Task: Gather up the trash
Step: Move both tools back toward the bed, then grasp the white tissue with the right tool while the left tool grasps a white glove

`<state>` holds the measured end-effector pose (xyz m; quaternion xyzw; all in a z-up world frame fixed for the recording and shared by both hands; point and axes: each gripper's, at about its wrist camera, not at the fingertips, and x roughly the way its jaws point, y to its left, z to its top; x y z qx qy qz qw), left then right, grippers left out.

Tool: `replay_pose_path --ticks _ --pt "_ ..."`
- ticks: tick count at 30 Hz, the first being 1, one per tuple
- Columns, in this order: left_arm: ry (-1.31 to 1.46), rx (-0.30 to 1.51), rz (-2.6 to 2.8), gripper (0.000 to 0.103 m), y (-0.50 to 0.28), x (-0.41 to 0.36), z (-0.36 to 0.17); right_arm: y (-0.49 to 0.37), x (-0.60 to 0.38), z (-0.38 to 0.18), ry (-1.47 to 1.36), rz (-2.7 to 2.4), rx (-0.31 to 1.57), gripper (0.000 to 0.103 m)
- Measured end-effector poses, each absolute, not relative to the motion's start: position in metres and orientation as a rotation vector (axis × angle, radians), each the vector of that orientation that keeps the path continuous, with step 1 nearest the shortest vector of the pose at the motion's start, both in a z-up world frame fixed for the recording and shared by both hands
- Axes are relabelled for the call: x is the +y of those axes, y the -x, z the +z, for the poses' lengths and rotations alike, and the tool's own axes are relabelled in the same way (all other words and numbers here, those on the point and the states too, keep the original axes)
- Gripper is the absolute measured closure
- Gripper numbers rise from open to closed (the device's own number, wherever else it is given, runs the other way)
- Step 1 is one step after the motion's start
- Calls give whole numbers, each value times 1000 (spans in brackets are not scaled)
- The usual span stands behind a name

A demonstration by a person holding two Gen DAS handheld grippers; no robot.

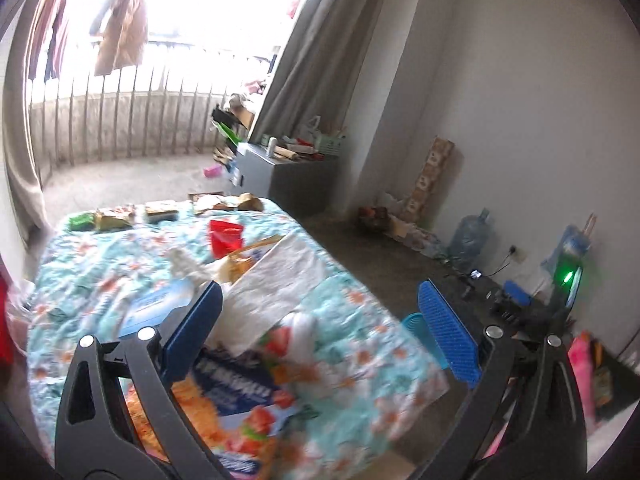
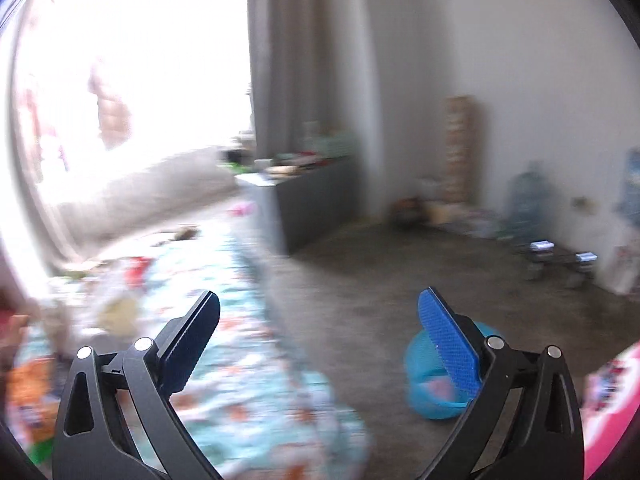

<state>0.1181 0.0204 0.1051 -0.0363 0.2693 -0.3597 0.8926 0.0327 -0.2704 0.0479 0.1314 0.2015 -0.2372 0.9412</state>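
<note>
Holding crumpled scraps: blue basket

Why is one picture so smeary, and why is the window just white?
Right wrist view: motion blur smears the floral tablecloth and the blue plastic basket. Left wrist view: sharper, though the white paper napkin is soft. Both views: daylight overexposes the window, and the fisheye bends edges.

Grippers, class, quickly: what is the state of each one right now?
Left gripper: open, holding nothing, above the white paper towel on the bed.
Right gripper: open, holding nothing; the view is blurred.
</note>
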Motion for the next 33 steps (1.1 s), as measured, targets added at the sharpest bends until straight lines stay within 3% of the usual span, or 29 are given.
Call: replay_pose_path --ticks 11,20,24,30,33 --pt "-44 532 -618 9 -137 39 72 -93 -257 46 -567 -4 488 7" --pt "-24 554 -619 10 -155 44 58 -177 -239 14 -680 184 608 22" --pt "-56 552 -633 20 -154 38 52 -208 -242 0 -752 222 643 30" --pt "-52 631 -573 39 -174 34 38 -230 -239 -6 -782 256 663 51" --pt "-33 681 -576 41 -187 31 28 -225 -231 -3 -747 256 657 59"
